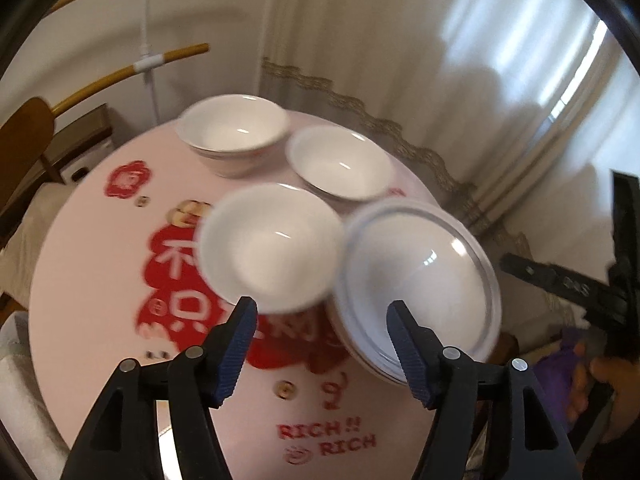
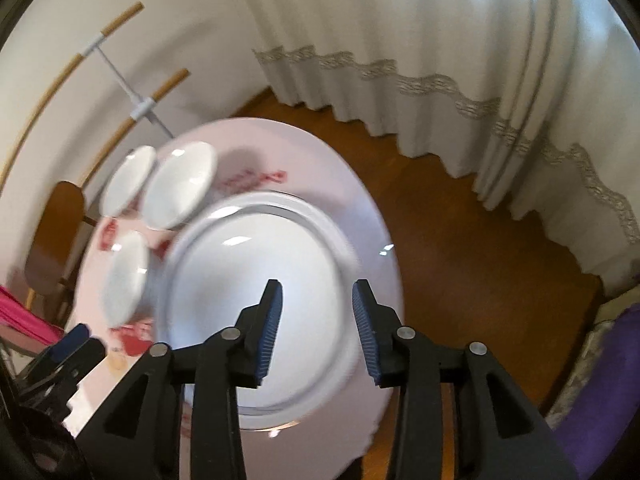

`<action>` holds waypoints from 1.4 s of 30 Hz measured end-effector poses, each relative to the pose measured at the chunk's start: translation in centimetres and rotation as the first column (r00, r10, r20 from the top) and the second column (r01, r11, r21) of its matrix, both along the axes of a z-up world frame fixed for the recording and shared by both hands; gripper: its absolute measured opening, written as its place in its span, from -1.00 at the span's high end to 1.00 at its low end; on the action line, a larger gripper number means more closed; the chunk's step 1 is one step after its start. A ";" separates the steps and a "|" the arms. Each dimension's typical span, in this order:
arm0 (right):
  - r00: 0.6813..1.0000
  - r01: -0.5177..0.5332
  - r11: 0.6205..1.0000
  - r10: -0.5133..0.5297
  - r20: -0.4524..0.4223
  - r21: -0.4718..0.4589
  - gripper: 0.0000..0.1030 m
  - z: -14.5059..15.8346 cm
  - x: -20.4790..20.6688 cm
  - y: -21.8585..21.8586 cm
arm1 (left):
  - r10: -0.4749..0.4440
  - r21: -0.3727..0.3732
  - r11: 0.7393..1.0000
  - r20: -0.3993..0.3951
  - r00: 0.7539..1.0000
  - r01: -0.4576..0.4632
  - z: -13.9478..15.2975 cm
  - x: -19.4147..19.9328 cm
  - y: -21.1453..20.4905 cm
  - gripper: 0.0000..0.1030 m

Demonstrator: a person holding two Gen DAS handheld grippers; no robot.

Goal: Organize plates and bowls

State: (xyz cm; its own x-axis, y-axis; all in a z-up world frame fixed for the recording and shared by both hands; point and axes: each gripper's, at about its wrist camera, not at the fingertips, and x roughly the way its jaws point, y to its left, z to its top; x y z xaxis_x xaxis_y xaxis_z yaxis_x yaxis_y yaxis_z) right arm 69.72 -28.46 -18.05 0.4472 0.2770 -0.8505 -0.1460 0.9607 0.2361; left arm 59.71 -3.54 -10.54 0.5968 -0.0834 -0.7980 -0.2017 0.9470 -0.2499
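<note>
Bowls and plates on round pink worktop (image 1: 100, 280), both grippers released and holding nothing.

Left gripper (image 1: 322, 312): jaws apart, nothing between the pads. Just past its left fingertip sits the nearest bowl (image 1: 272, 244), blurred; whether the fingertip touches its rim, cannot tell. Just past the right fingertip is the plate stack (image 1: 420, 276), touching or just beside that bowl. Further ahead, two more bowls side by side: one ahead-left (image 1: 234, 132), one ahead-right (image 1: 340, 164). Right gripper (image 2: 317, 300): jaws apart, empty, hovering over the near-right part of the plate stack (image 2: 248, 280). The three bowls lie to its left and ahead-left: one beside the plates (image 2: 126, 276), two further on (image 2: 178, 184), (image 2: 128, 180). White curtain (image 2: 400, 40) hangs beyond the worktop (image 2: 360, 200); wooden floor (image 2: 460, 220) lies right of the gripper.
</note>
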 end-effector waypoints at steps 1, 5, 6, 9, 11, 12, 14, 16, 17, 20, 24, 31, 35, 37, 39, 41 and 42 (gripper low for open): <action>1.000 -0.014 1.000 0.014 0.014 0.004 0.25 0.6 -0.1 0.8 | 0.017 -0.009 1.000 0.003 1.000 -0.017 0.1 0.0 0.9 -0.24; 0.997 -0.069 0.997 0.068 0.024 0.043 0.15 1.8 0.1 3.6 | 0.080 -0.023 0.996 -0.015 0.997 -0.081 -0.2 0.8 4.2 -0.25; 0.996 -0.084 0.995 0.083 0.023 0.046 0.14 1.9 0.1 4.4 | 0.090 -0.019 0.996 -0.027 0.996 -0.090 -0.5 1.1 4.8 -0.25; 0.994 -0.108 0.993 0.107 0.014 0.053 0.11 2.1 0.2 6.3 | 0.087 -0.037 0.995 -0.071 0.994 -0.090 -1.4 2.5 6.1 -0.25; 0.993 -0.114 0.992 0.114 0.005 0.049 0.11 2.1 0.5 7.4 | 0.075 -0.060 0.995 -0.099 0.992 -0.081 -2.0 3.4 6.8 -0.23; 0.993 -0.114 0.992 0.114 0.002 0.049 0.10 2.1 0.7 7.9 | 0.067 -0.066 0.995 -0.106 0.992 -0.074 -2.2 3.8 7.1 -0.23; 0.992 -0.126 0.990 0.127 -0.015 0.060 0.10 2.0 1.1 8.9 | 0.040 -0.081 0.995 -0.123 0.992 -0.050 -2.6 4.7 7.4 -0.21; 0.987 -0.156 0.986 0.158 -0.032 0.063 0.08 1.8 1.4 10.3 | 0.015 -0.082 0.996 -0.132 0.991 -0.026 -3.0 5.5 7.6 -0.20; 0.984 -0.172 0.983 0.174 -0.039 0.060 0.08 1.7 1.5 10.9 | 0.006 -0.086 0.996 -0.136 0.991 -0.018 -3.2 5.7 7.9 -0.16; 0.974 -0.212 0.976 0.214 -0.070 0.042 0.08 0.6 2.0 13.2 | -0.015 -0.106 0.994 -0.159 0.987 -0.002 -4.4 6.7 8.5 0.09; 0.966 -0.240 0.971 0.240 -0.094 0.021 0.08 -0.3 2.5 15.4 | -0.043 -0.128 0.991 -0.172 0.984 0.021 -5.3 7.2 8.9 0.44; 0.951 -0.269 0.963 0.262 -0.164 -0.018 0.08 -2.9 3.5 17.5 | -0.071 -0.161 0.986 -0.173 0.982 0.043 -7.0 7.6 9.7 0.62; 0.945 -0.289 0.957 0.281 -0.166 -0.028 0.15 -3.3 3.5 18.4 | -0.074 -0.177 0.983 -0.174 0.982 0.043 -7.6 7.5 10.3 0.62; 0.938 -0.313 0.949 0.303 -0.169 -0.034 0.21 -3.5 3.5 19.0 | -0.074 -0.183 0.982 -0.178 0.981 0.041 -7.8 7.3 10.4 0.62; 0.930 -0.332 0.942 0.320 -0.178 -0.040 0.37 -3.7 3.5 19.5 | -0.074 -0.191 0.981 -0.184 0.980 0.038 -8.0 7.3 10.6 0.62; 0.920 -0.358 0.932 0.344 -0.188 -0.048 0.50 -4.0 3.5 20.2 | -0.078 -0.196 0.980 -0.182 0.980 0.042 -8.1 7.2 10.7 0.62; 0.916 -0.368 0.929 0.352 -0.192 -0.048 0.67 -4.2 3.5 20.4 | -0.082 -0.200 0.979 -0.181 0.980 0.045 -8.1 7.2 10.6 0.64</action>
